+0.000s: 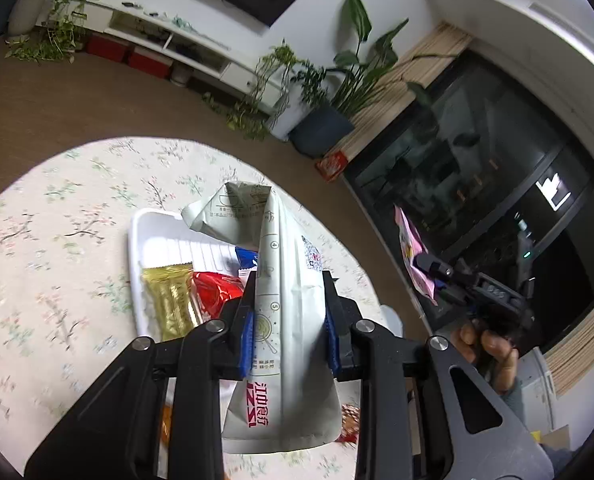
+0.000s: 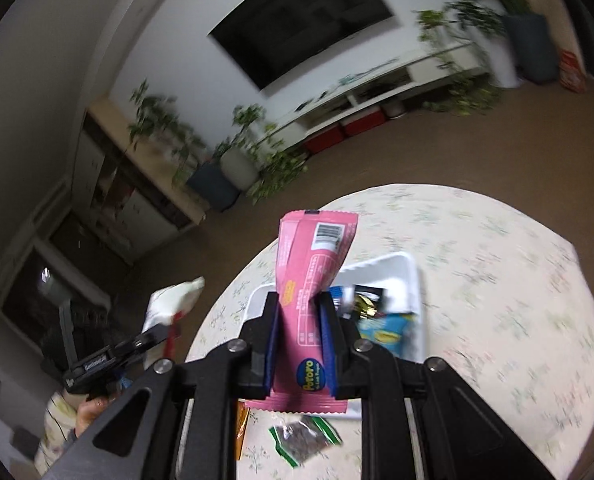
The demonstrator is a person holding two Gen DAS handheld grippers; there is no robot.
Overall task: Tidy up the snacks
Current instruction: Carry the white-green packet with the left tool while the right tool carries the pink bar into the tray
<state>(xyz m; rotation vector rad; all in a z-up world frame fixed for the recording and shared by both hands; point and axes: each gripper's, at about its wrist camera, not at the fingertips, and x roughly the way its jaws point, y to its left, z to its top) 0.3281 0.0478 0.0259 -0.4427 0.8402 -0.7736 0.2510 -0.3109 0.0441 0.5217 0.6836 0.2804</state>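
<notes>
round table (image 1: 57, 216) (floral cloth) | white tray (image 1: 153, 224) | wood floor (image 1: 57, 96)

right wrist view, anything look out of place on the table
Yes: a green-edged packet and an orange packet lie loose on the tablecloth, outside the white tray that holds the other snacks. Nothing looks spilled or torn.

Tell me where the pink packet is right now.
The pink packet is clamped in the right gripper, held above the white tray on the floral table; the left wrist view shows it off to the right.
</notes>
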